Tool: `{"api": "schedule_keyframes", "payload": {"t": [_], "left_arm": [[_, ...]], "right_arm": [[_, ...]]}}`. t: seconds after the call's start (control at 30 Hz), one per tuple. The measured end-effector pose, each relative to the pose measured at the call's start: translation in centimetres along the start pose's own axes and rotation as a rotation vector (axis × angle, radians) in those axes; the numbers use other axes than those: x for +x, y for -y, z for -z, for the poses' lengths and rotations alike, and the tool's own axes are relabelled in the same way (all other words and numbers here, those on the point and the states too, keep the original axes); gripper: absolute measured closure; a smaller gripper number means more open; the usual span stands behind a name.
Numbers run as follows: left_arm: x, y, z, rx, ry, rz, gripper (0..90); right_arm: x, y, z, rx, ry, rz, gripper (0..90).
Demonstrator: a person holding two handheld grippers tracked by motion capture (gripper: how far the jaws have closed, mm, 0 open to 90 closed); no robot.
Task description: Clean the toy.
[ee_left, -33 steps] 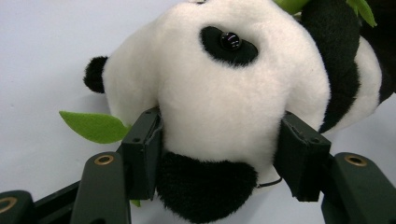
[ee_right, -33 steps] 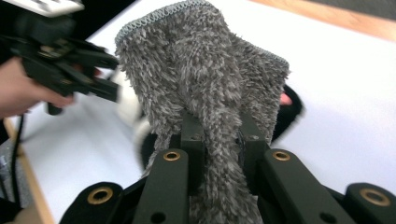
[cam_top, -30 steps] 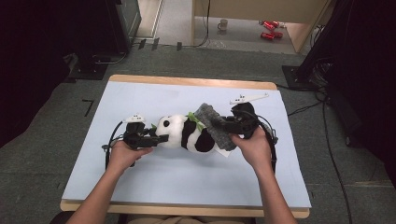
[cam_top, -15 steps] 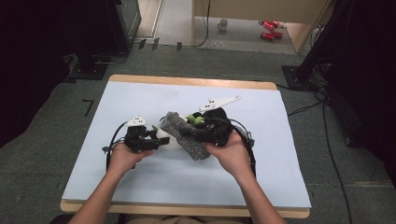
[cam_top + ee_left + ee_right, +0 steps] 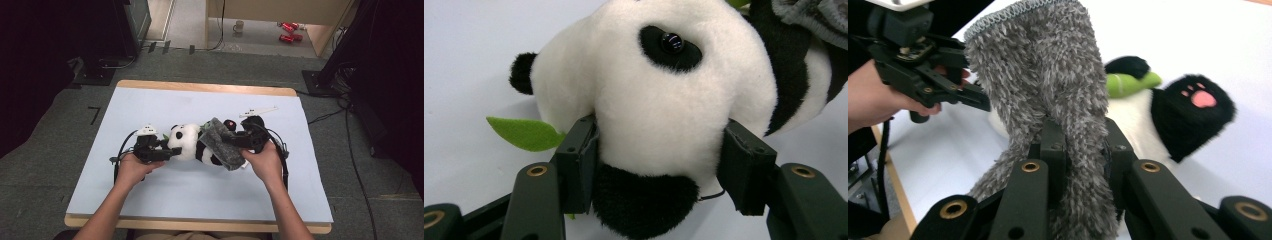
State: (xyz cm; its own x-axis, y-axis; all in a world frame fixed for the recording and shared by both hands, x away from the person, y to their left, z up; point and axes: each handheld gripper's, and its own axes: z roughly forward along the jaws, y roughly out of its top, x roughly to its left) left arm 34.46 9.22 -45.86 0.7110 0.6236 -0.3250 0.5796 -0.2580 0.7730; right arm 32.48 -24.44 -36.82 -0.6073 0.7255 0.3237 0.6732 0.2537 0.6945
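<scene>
Panda plush (image 5: 192, 146) mid-table on pale blue mat (image 5: 165, 105), head clamped by left gripper (image 5: 162, 151); grey cloth (image 5: 222, 145) pinched by right gripper (image 5: 235, 142); grey carpet (image 5: 65, 130) around.

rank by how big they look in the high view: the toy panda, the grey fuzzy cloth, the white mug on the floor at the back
1. toy panda, largest
2. grey fuzzy cloth, held over the panda's body
3. white mug, smallest, though it stands much farther from the camera, so its look understates it
</scene>
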Motion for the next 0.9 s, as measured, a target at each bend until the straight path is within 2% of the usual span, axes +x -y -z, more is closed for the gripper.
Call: {"api": "schedule_keyframes", "payload": {"t": [0.13, 0.23, 0.37, 0.47, 0.53, 0.63, 0.77, 0.83, 0.9], "left_arm": [[0.1, 0.0, 0.0, 0.0, 0.007, 0.005, 40.2], [0.1, 0.0, 0.0, 0.002, 0.008, 0.002, 40.2], [0.2, 0.0, 0.0, 0.008, 0.009, 0.0, 40.2], [0.2, 0.0, 0.0, 0.01, 0.01, -0.002, 40.2], [0.2, 0.0, 0.0, 0.01, 0.01, -0.001, 40.2], [0.2, -0.1, 0.0, 0.01, 0.011, -0.002, 40.2], [0.3, -0.1, 0.0, 0.011, 0.011, 0.004, 40.1], [0.4, -0.1, 0.0, 0.011, 0.013, 0.011, 40.1], [0.4, -0.1, 0.0, 0.01, 0.012, 0.014, 40.1]], "right_arm": [[-1.1, 0.5, 0.4, -0.015, 0.027, -0.032, 77.4], [-1.9, 0.9, 0.4, -0.022, 0.027, -0.052, 77.5], [-2.8, 1.4, 0.5, -0.005, 0.105, -0.065, 78.1], [-4.0, 2.1, 0.4, -0.004, 0.054, -0.121, 78.2], [-4.0, 2.2, 0.3, 0.0, 0.056, -0.118, 78.2], [-3.8, 2.2, 0.1, 0.014, 0.082, -0.095, 78.3], [-4.4, 2.5, 0.2, 0.039, 0.11, -0.097, 78.4], [-4.6, 2.5, 0.5, 0.04, 0.128, -0.101, 78.6], [-4.5, 2.3, 1.1, 0.022, 0.123, -0.109, 78.7]]}}
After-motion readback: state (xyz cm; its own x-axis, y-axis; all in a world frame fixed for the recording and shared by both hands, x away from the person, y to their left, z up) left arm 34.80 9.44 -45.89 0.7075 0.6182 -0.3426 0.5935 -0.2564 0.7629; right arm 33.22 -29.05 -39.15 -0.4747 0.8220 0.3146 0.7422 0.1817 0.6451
